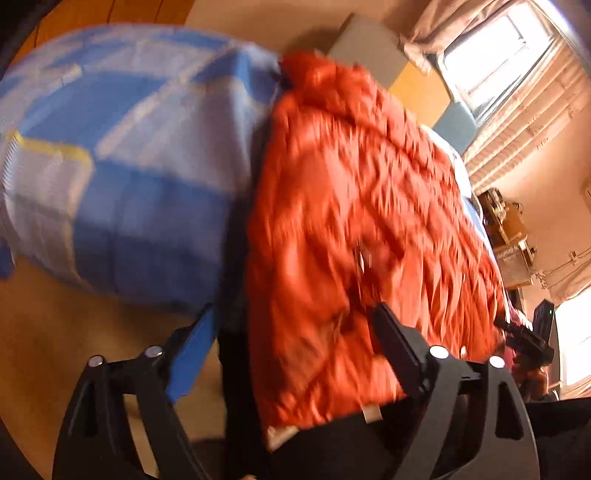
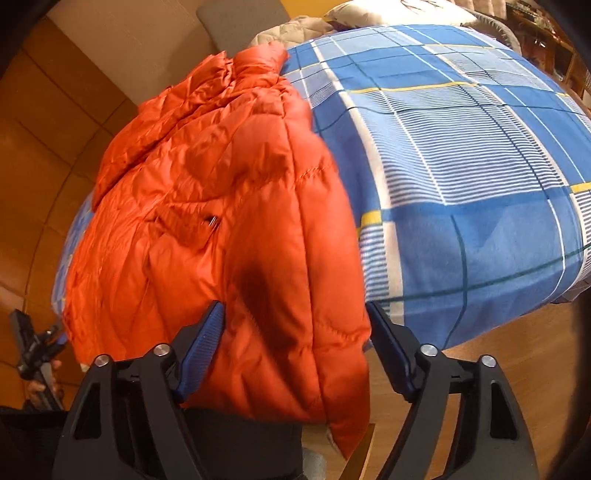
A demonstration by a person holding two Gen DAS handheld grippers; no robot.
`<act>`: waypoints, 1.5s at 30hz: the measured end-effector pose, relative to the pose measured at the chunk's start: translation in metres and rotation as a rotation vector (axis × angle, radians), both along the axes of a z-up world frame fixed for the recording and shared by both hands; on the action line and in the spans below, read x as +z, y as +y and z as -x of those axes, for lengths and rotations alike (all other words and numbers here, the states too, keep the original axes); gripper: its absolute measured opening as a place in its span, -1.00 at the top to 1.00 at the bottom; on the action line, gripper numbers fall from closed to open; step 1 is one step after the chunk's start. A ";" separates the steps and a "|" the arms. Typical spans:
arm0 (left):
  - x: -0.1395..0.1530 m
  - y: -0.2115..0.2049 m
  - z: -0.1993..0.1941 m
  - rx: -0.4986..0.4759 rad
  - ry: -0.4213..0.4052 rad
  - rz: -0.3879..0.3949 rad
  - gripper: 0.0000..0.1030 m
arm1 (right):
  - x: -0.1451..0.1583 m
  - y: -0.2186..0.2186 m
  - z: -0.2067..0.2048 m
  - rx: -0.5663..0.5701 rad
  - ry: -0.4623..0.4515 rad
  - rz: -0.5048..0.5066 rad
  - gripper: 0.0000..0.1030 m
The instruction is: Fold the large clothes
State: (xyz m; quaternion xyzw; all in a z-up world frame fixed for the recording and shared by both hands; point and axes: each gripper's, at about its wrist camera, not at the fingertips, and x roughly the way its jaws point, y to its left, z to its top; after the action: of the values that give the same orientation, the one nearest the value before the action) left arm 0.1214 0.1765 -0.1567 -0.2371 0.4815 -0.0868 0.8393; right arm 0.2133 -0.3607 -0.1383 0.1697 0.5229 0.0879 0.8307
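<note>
A puffy orange jacket with a black lining lies lengthwise on the bed, its near end hanging over the edge toward me. My left gripper straddles that near end with its jaws wide. The blue left pad stands just off the dark lining, so nothing is pinched; this view is blurred. My right gripper has the jacket's near right corner filling its jaws, and both fingers touch the fabric.
The bed wears a blue, white and yellow checked cover. Wooden floor surrounds it. A pillow lies at the head, near a grey headboard. Bright windows and cluttered shelves stand beyond.
</note>
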 end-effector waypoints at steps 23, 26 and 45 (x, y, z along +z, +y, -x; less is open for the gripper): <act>0.101 0.031 0.019 -0.087 -0.312 0.052 0.86 | 0.097 0.032 0.026 0.172 -0.223 -0.129 0.81; 0.121 0.034 0.003 -0.093 -0.364 0.067 0.86 | 0.119 0.030 0.009 0.142 -0.292 -0.164 0.82; 0.129 0.019 -0.220 -0.015 -0.282 -0.027 0.80 | 0.113 0.040 -0.170 -0.096 -0.312 -0.146 0.82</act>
State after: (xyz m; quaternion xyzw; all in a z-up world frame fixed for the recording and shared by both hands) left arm 0.3410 0.1959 -0.0278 -0.2077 0.3615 -0.1192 0.9011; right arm 0.3832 -0.3211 -0.0257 0.2385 0.3710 0.1111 0.8906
